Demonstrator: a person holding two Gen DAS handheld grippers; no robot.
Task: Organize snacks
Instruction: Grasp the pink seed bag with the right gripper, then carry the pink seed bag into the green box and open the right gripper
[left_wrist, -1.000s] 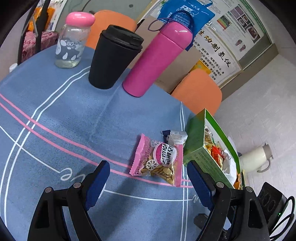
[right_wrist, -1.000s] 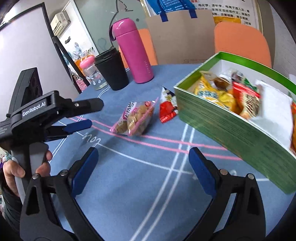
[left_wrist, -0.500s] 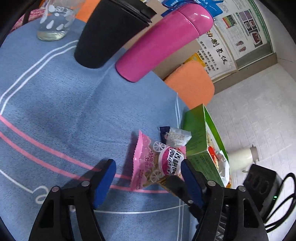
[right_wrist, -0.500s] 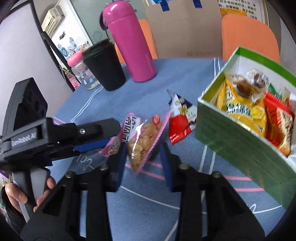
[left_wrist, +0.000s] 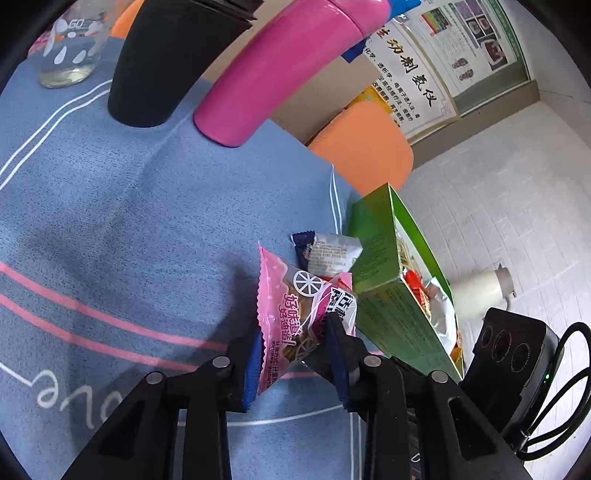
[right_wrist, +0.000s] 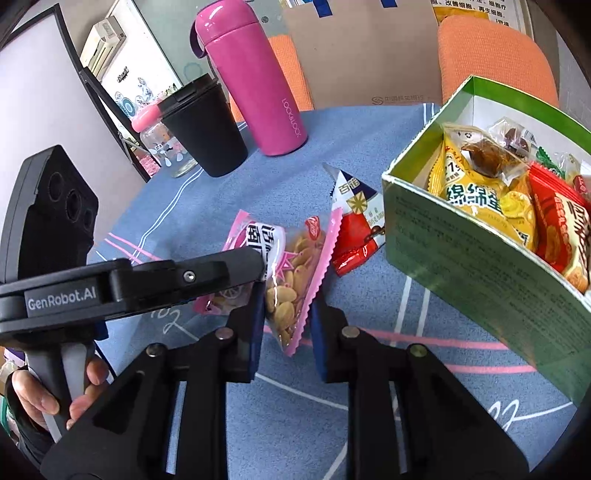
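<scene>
Fingers (left_wrist: 255, 354) on crinkly pink snack packet (left_wrist: 291, 314)

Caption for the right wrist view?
Both grippers close on the pink snack packet beside the green box.

pink snack packet (right_wrist: 291, 258) with white dots, beside the green box (right_wrist: 480, 258). blue tablecloth (left_wrist: 110, 221) striped pink and white under it.

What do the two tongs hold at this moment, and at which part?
Both tongs grip the same pink snack packet. The left tongs pinch its near end; the right tongs pinch the clear end where the nuts show.
</scene>
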